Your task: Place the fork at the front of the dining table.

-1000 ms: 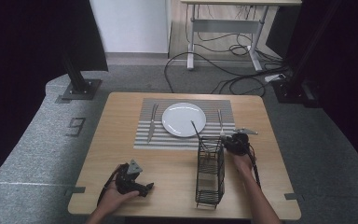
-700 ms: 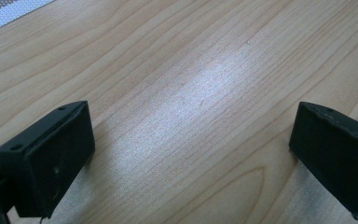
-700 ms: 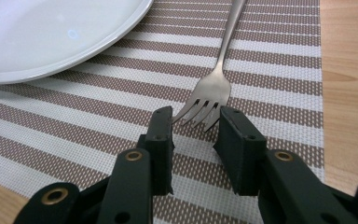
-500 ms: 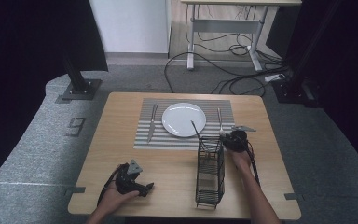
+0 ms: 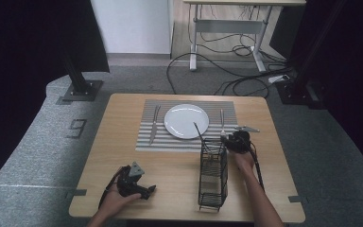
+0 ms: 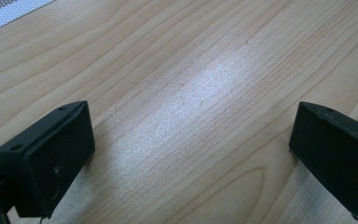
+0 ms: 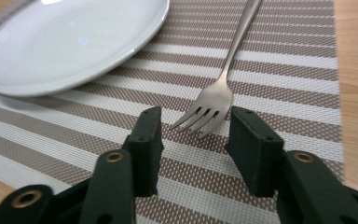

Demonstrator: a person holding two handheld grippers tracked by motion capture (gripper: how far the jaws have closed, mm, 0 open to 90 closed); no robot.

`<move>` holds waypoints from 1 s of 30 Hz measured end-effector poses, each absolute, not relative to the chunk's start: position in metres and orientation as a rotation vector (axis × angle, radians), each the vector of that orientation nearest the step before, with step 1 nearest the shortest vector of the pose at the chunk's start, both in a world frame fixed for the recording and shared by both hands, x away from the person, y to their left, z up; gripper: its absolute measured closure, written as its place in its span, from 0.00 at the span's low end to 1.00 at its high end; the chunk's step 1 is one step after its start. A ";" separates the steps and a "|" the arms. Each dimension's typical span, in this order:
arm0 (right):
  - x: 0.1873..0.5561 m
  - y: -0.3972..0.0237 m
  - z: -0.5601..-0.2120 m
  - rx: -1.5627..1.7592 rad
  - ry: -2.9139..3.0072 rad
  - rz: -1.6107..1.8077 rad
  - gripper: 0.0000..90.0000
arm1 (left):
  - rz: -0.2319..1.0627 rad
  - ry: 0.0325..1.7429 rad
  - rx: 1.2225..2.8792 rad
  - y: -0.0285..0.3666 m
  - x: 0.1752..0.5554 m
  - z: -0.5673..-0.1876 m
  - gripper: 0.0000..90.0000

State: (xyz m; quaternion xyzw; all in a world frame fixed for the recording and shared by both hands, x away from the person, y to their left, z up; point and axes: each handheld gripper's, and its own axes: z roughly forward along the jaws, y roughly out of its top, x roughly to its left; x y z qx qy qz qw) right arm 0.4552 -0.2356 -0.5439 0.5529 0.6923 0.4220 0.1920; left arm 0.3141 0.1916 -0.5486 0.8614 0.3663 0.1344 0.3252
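Two parted right tongs (image 7: 195, 140) — astride fork (image 7: 219, 88) tines.

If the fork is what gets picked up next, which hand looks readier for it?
Probably the right. The right gripper is open with the fork tines lying between its jaws on the striped placemat. The left gripper sits open over bare table, far from the fork.

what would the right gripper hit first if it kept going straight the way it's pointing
Most likely the fork: its tines lie on the striped placemat just ahead of the right gripper, between the open jaws. The white plate sits off to one side.
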 end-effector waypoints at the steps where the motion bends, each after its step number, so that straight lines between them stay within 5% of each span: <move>1: 0.455 -0.236 -0.544 1.552 1.944 1.185 0.58 | 0.352 0.961 2.258 0.192 0.314 -0.549 0.00; 30: 0.385 -0.264 -0.520 1.452 1.935 1.258 0.53 | 0.353 0.961 2.258 0.192 0.314 -0.549 0.00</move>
